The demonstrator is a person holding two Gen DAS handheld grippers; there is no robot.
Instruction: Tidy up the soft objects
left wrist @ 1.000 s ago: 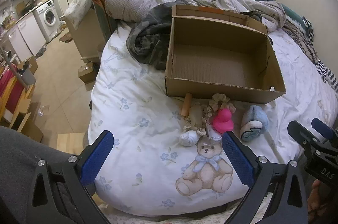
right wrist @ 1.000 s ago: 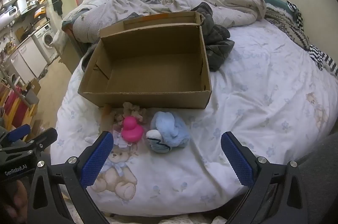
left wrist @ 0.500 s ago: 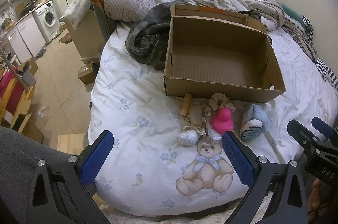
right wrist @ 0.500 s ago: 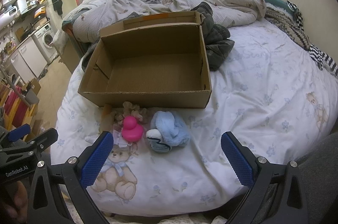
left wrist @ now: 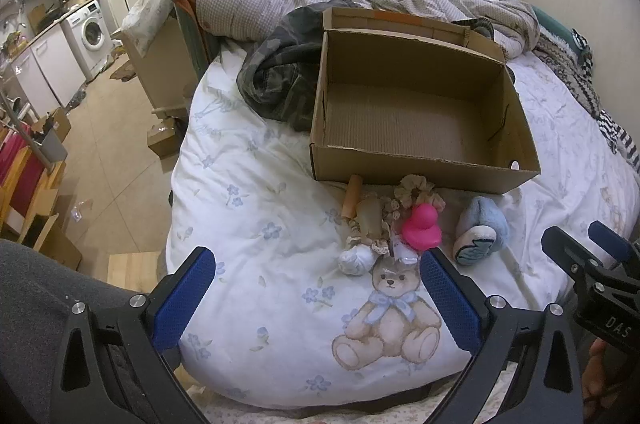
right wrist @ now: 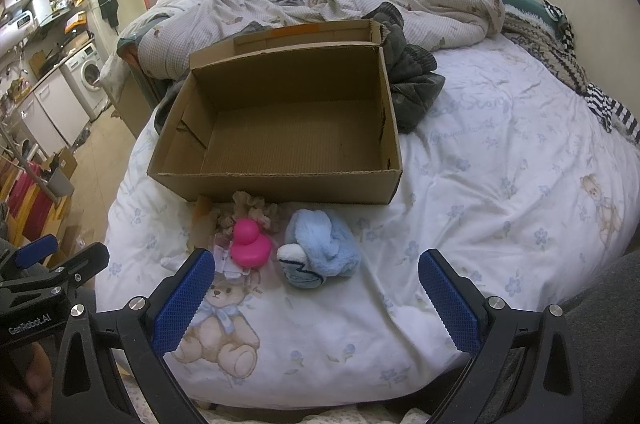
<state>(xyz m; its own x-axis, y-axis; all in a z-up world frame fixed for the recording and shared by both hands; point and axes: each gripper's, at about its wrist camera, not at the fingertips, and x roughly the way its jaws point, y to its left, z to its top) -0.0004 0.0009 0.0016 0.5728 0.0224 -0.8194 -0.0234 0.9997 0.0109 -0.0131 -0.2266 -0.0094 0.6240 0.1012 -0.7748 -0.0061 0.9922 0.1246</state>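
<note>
I hold both grippers, left [left wrist: 316, 298] and right [right wrist: 316, 298], spread wide and empty over the bed's near edge. The pink duck [right wrist: 250, 244] and blue plush [right wrist: 320, 248] lie just before the open cardboard box [right wrist: 280, 180] (bare quilt [right wrist: 500, 184] rightward).

I see an open, empty cardboard box [right wrist: 288, 128] on the bed. Just before its near wall lie a pink duck [right wrist: 250, 244], a curled blue plush [right wrist: 320, 248] and a frilly scrunchie [left wrist: 416, 190], clustered close together.
</note>
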